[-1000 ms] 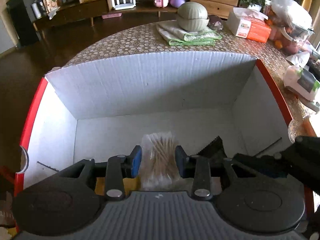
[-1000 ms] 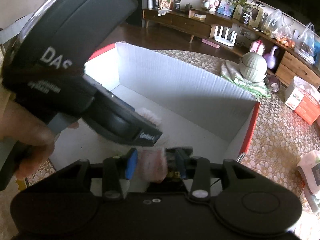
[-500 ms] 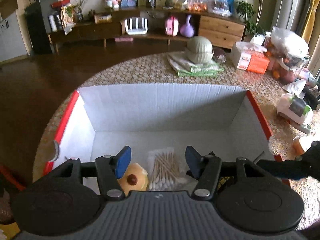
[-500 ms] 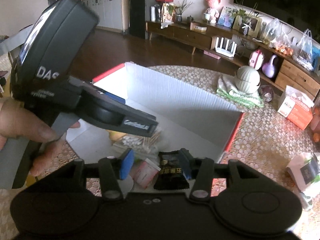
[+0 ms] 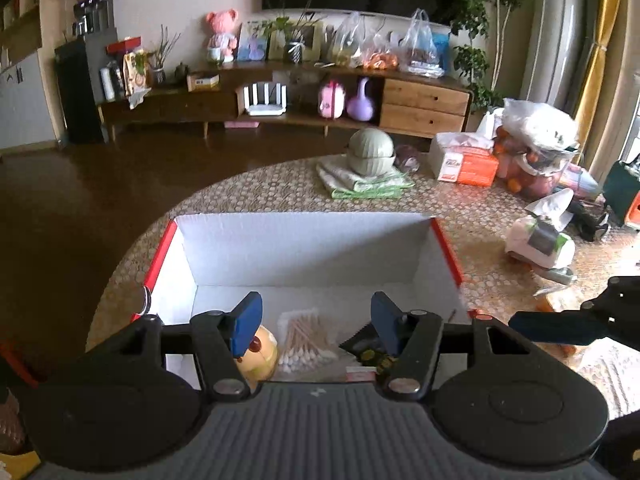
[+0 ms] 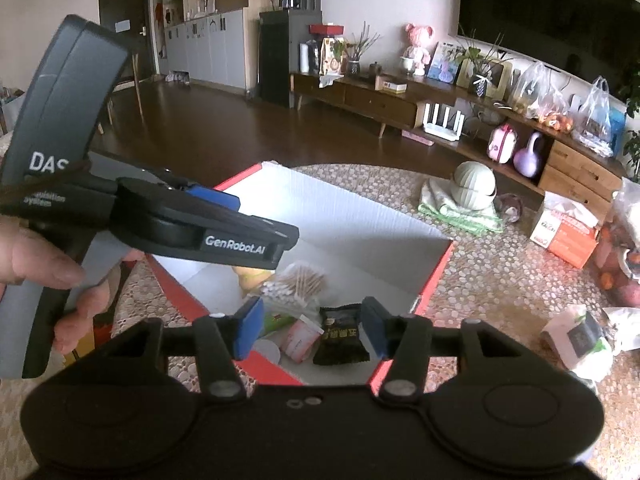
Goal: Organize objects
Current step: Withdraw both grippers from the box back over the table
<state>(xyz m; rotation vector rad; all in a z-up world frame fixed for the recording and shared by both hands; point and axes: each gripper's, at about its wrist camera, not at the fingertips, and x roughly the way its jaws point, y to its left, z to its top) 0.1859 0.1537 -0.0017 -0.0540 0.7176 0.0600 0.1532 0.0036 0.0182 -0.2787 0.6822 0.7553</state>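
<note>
A white cardboard box with red outer sides [image 5: 304, 248] [image 6: 340, 216] sits on the round table. Inside lie a clear bag of cotton swabs [image 5: 305, 336] [image 6: 296, 282], a yellow round toy [image 5: 262, 354], a black snack packet [image 6: 340, 334] [image 5: 366, 348] and a pink packet [image 6: 300, 336]. My left gripper [image 5: 316, 322] hovers open above the box's near edge, nothing between its blue pads. My right gripper [image 6: 311, 330] is open too, above the box's near corner, empty. In the right wrist view a hand [image 6: 36, 256] holds the left gripper's body [image 6: 208, 232].
On the table beyond the box are a green lidded bowl on folded cloths [image 5: 370, 154], an orange tissue box [image 5: 466, 160], bags of fruit [image 5: 536, 148] and a white wrapped pack [image 5: 540, 240]. A low wooden sideboard [image 5: 304, 92] stands across the dark floor.
Both grippers have risen and pulled back from inside the box. The left one opened and left the cotton swabs on the box floor; the right one let go of the pink packet.
</note>
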